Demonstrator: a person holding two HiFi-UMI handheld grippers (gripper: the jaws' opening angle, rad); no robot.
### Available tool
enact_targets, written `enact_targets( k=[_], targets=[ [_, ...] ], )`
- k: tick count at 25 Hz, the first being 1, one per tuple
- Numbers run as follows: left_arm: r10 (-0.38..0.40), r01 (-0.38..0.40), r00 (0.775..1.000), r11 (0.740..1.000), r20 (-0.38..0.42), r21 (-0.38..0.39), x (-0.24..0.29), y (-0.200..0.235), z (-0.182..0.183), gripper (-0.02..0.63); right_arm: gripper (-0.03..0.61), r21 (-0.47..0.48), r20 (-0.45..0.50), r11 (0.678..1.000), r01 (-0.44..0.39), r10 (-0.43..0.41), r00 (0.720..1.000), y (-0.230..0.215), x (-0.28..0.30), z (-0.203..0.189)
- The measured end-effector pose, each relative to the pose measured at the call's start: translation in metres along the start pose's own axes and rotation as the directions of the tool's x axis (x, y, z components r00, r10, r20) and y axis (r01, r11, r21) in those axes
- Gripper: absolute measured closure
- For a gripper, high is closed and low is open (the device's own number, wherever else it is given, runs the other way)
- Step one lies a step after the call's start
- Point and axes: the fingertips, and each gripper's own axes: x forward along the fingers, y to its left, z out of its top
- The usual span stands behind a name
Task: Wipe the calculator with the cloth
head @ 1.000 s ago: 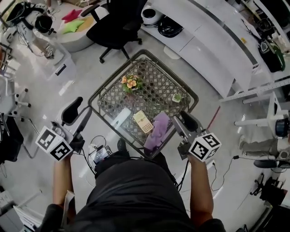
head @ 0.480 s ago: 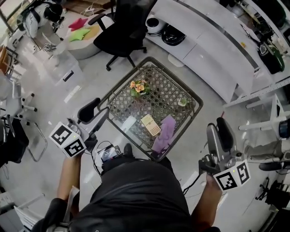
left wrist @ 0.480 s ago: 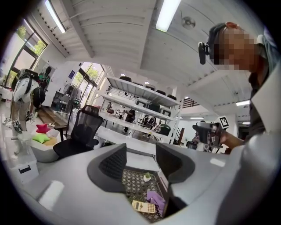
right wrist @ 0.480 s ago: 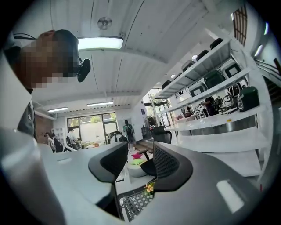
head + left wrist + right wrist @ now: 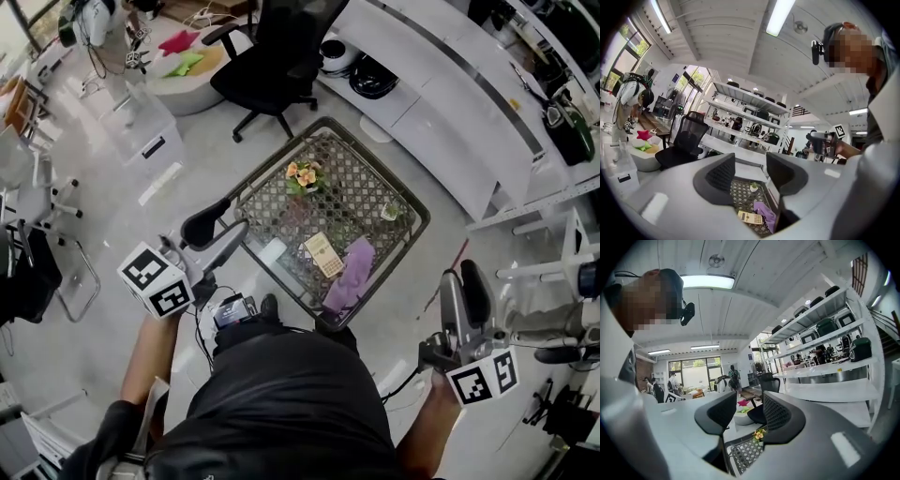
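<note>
A person stands at the near edge of a low square table [image 5: 375, 165] with a glass top over dark lattice, holding a two-jaw tool in each hand. The calculator [image 5: 323, 254], a pale cream one, lies flat on the near half of the table. The purple cloth [image 5: 350, 277] lies crumpled just to its right, trailing toward the table's near corner; whether the two touch cannot be made out. Neither tool is on either of them. The left gripper [image 5: 230, 221] is held level above the table's near left edge. Its jaws stand well apart with nothing between them, and through that gap the calculator [image 5: 750, 217] and the cloth [image 5: 765, 211] show lower down on the table. The right gripper [image 5: 464, 277] is held level off to the right, well apart from the table and over the pale floor. Its jaws are also parted, somewhat narrower, and they grip nothing; beyond them only a corner of the table [image 5: 745, 453] and the flowers [image 5: 760, 433] appear. On the far side of the table sits a small bunch of orange and pink flowers [image 5: 303, 174], and near the right corner a tiny potted plant [image 5: 389, 213]. A black office chair [image 5: 272, 66] stands on the floor beyond the table.
</note>
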Motion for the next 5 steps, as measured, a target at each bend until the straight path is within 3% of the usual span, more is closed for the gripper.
enact_targets(
  k=[5],
  targets=[
    [-0.013,0.013,1.000,1.000,-0.004,0.001,-0.0080,-0.0029,0.0032,0.387,0.407,-0.007,-0.003,1.000,0.012,-0.012,1.000,0.0112,-0.0076,0.0040]
  ],
)
